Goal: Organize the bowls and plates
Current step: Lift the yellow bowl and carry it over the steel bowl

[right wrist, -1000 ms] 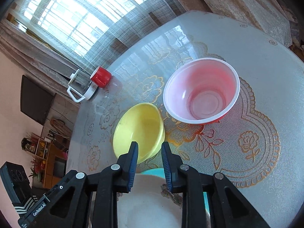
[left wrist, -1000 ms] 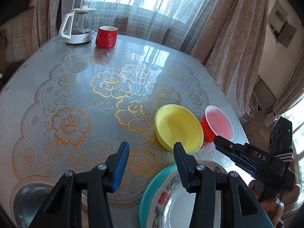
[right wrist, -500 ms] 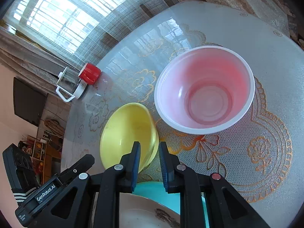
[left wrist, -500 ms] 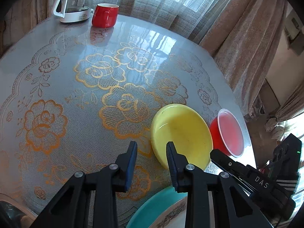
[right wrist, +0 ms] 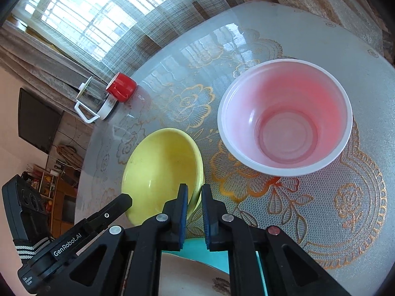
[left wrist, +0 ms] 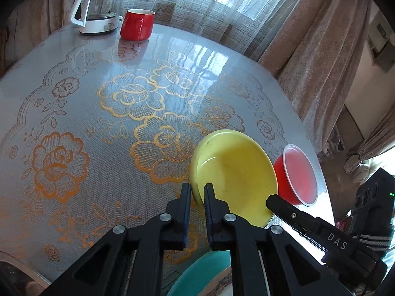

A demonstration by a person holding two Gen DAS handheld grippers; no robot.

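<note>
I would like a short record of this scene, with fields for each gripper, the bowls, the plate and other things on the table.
left gripper: jaws nearly shut, straddling near rim of yellow bowl
right gripper: jaws nearly shut, straddling the yellow bowl's rim, opposite side
red bowl: upright, empty, beside yellow bowl
plate: teal rim, nearest the cameras
far edge of table: red mug, glass kettle

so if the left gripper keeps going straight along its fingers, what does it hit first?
The yellow bowl. The left gripper already straddles its near rim, one finger outside and one inside, so the rim looks like first contact. Depth is unclear; it may be touching already.
</note>
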